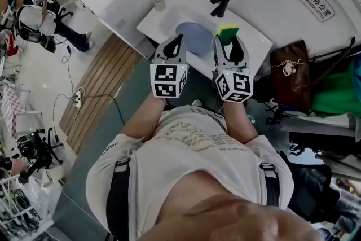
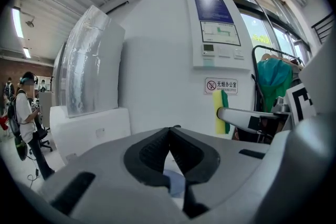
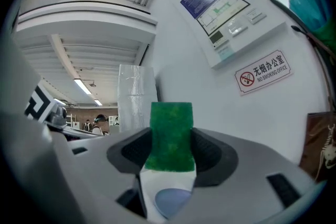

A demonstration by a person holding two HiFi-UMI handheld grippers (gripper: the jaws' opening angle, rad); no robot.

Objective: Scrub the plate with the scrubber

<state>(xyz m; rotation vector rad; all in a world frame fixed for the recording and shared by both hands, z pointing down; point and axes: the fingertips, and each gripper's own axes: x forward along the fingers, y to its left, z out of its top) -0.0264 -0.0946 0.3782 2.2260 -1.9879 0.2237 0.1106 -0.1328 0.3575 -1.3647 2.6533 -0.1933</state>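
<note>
The right tool (image 1: pixel 225 38) is clamping the scrubber (image 1: pixel 228 33) between its two jaws, which are standing only as far apart as the sponge is thick. In the right gripper view the scrubber (image 3: pixel 170 136) is sitting upright in that grip. Its long axis is running out along the jaws and its far end is poking past the tips. Its green scouring face is turning toward the camera. From the head view it is pointing away from the person, toward the white wall behind the basin. In the left gripper view the scrubber (image 2: pixel 221 112) is showing a yellow layer on one side and a green layer on the other.

The left tool (image 1: pixel 178 38) is holding nothing; its jaws are pressing together, tip against tip (image 2: pixel 169 131).

The plate (image 1: pixel 194 36), pale blue and round, is lying flat in the white basin of the surface (image 1: pixel 169 8). It is sitting between the two tools in the head view and lower than both of them. The scrubber is hanging at the plate's right edge, above it rather than on it. Both gripper views are showing the plate down through the gap behind the jaws (image 3: pixel 170 201) (image 2: pixel 176 183). A black tap (image 1: pixel 220 4) is standing just beyond the plate.
</note>
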